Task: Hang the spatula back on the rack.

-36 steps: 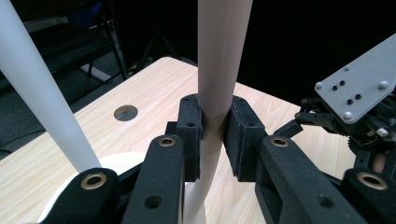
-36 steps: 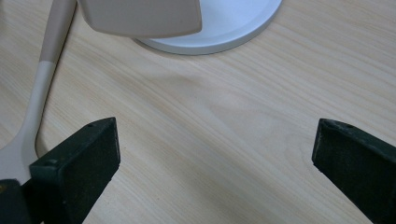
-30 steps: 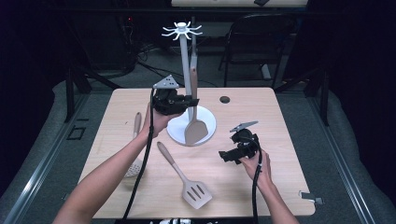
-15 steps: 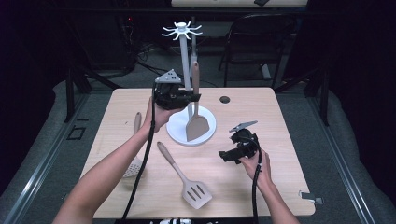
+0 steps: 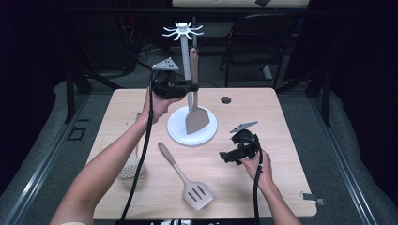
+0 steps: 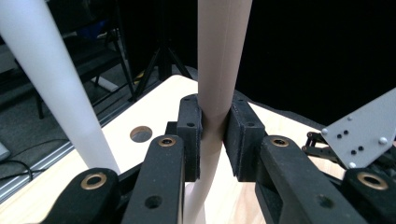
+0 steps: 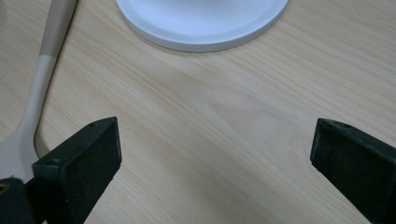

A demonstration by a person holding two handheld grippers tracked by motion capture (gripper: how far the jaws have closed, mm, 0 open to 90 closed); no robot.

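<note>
- Where the near edge of the desk (image 5: 281, 197) is reached, a slotted turner (image 5: 185, 177) is seen lying flat, with a perforated skimmer (image 5: 130, 168) partly hidden under the left forearm.
- Slightly farther, the right tool (image 5: 230, 157) is held low over bare wood, its jaws wide apart and empty; the stand's white base (image 7: 201, 23) and a utensil handle are seen ahead of it in the right gripper view.
- Beyond that, the solid spatula (image 5: 196, 117) is held upright beside the white pole of the hanging stand (image 5: 183, 61), its blade just above or touching the round base; which cannot be told.
- The left tool (image 6: 212, 135) is clamped on the spatula's handle at mid-length.
- The spatula is judged light and stiff, with a smooth, tapered handle that could slip downward; a grip on the handle's narrower waist is judged best.
- Farthest, the stand's hooked crown is seen above the handle's top end.
</note>
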